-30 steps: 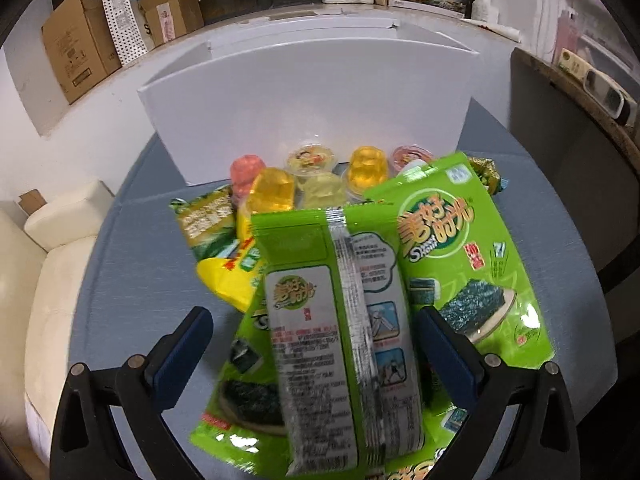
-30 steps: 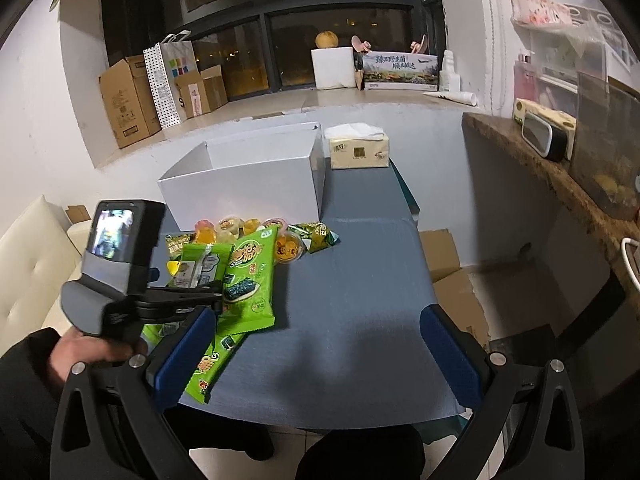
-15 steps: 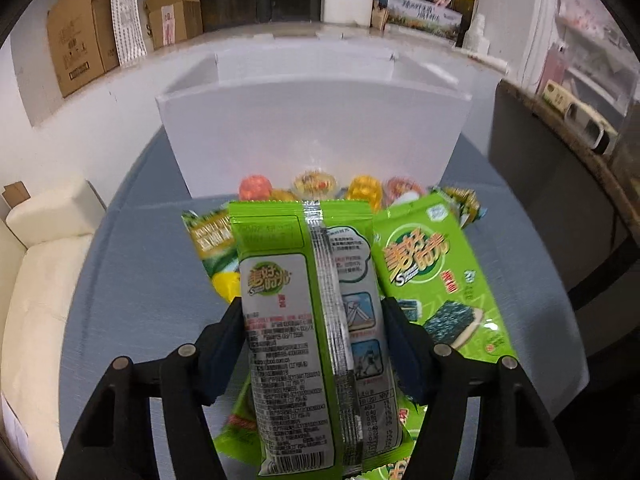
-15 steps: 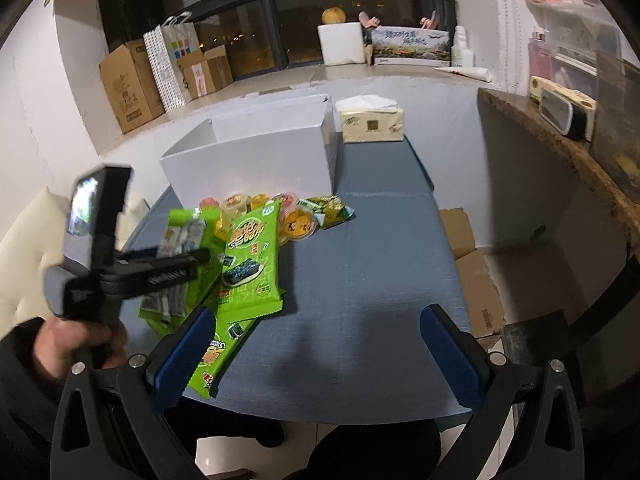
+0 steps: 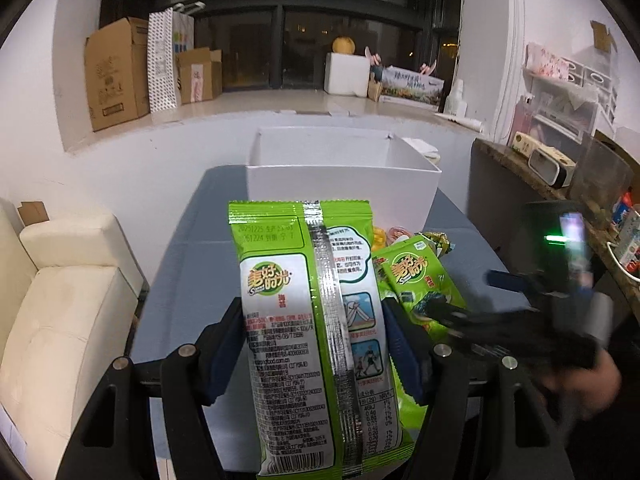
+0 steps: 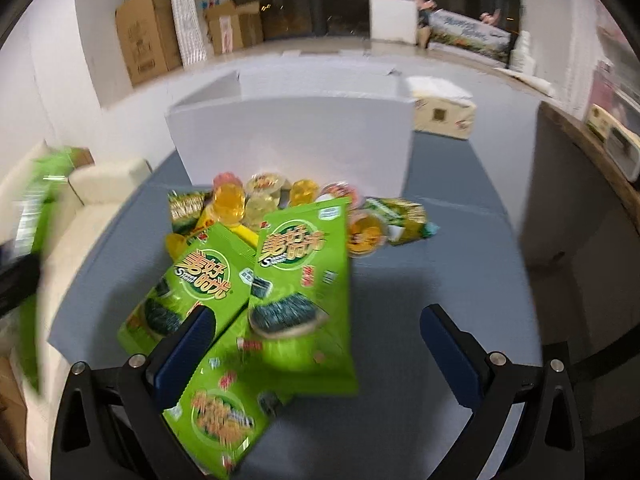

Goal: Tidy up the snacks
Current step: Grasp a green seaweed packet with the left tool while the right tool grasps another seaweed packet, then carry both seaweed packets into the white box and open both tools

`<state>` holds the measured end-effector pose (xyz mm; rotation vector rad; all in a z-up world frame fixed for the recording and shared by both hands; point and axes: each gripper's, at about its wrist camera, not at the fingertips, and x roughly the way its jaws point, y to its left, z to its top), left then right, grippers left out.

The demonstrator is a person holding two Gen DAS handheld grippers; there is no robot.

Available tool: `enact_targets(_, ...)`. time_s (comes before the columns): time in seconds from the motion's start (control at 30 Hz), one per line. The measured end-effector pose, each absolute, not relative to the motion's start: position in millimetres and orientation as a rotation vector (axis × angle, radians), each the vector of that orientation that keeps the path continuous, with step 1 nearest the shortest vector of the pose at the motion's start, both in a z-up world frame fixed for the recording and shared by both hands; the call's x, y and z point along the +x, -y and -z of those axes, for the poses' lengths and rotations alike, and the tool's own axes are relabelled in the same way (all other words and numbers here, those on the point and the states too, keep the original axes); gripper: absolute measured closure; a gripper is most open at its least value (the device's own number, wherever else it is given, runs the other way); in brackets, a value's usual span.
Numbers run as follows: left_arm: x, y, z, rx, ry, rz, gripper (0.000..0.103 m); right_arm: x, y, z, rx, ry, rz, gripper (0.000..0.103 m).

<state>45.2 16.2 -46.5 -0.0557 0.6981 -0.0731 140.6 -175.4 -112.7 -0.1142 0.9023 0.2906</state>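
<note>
Left tool (image 5: 312, 344) clamping seaweed packet (image 5: 308, 320) upright (back side showing), right tool (image 6: 316, 344) wide

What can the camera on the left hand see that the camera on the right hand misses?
Only the left view shows its own left tool clamped on a green seaweed packet, lifted with its printed back facing the camera, plus the right tool, blurred. Only the right view shows the jelly cups clearly and the tissue box beside the white box, between its open pads. Both show the white box, the blue table and more green packets.
</note>
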Motion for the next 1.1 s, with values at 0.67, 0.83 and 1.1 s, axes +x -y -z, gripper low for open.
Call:
enact_targets(0.67, 78.5, -48.4, 39.6, -0.076, -0.658, 0.095, 0.031, 161.5, 188.2, 70.6, -0.012, -0.843, -0.307, 0.035)
enact_targets(0.83, 155.8, -41.2, 16.6, -0.095, -0.628, 0.131, 0.031, 206.2, 193.5, 25.1, 0.004, -0.751, -0.292, 0.035)
enact_targets(1.1, 300.1, -26.6, 0.4, -0.073, -0.656, 0.093, 0.031, 319.3, 180.9, 4.5, 0.097, -0.769, -0.334, 0.035)
